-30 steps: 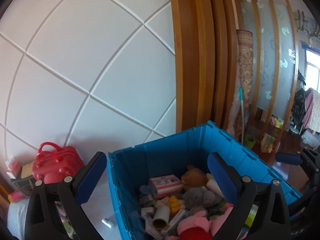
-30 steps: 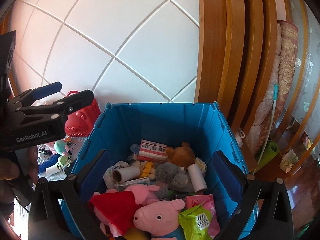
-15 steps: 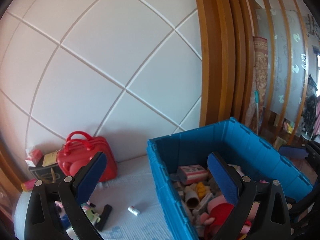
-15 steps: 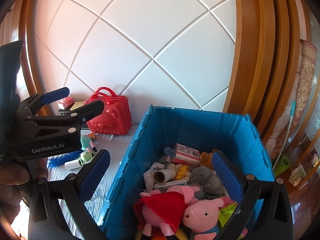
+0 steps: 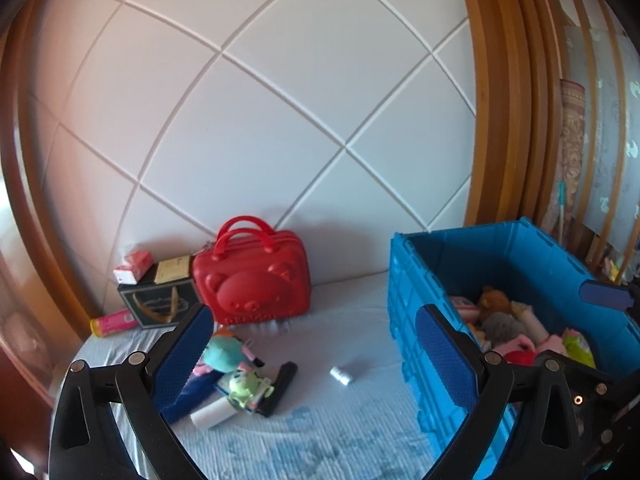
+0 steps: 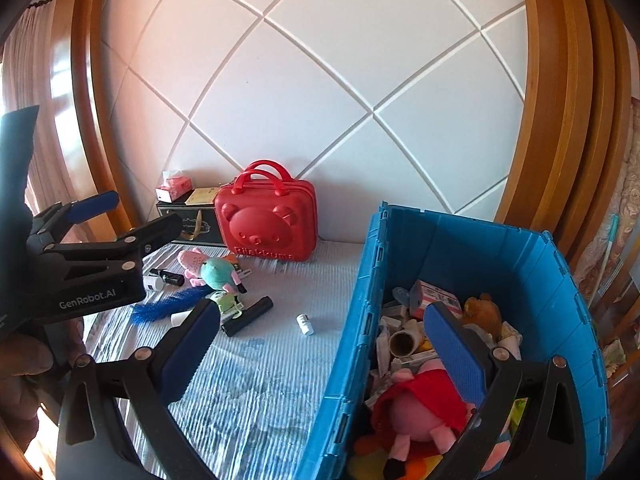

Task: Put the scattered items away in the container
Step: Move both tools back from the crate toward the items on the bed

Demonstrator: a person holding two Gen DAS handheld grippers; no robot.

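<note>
Two grippers here, both spread wide with nothing between the fingers. From the left wrist view, the left gripper [image 5: 316,354] hangs over a pale blue ribbed bedsheet [image 5: 320,432], and just past its left finger sits a little heap: a white tube [image 5: 212,417], a green toy [image 5: 245,385], a teal plush [image 5: 222,354] and a black stick-like thing [image 5: 278,388]. A small white bottle [image 5: 341,376] lies by itself between that heap and the blue crate [image 5: 404,320]. Further back a red bear-faced case [image 5: 252,280] stands against the white quilted wall, with a dark box [image 5: 158,304] and a pink tube [image 5: 112,322] to its left. The right wrist view is the one that really looks down into the crate: a pink pig plush in red [image 6: 416,404] nearest, then a cardboard roll [image 6: 400,342], a brown teddy [image 6: 482,312] and a pink-and-white carton [image 6: 434,294] toward the far wall. The right gripper [image 6: 324,346] straddles the crate's near edge. It also catches a blue feathery brush [image 6: 168,306], a pink plush [image 6: 190,260] and a small dark bottle [image 6: 168,278] that the left view mostly hides behind its own finger, plus the hand [image 6: 22,376] holding the left gripper at the frame edge.
</note>
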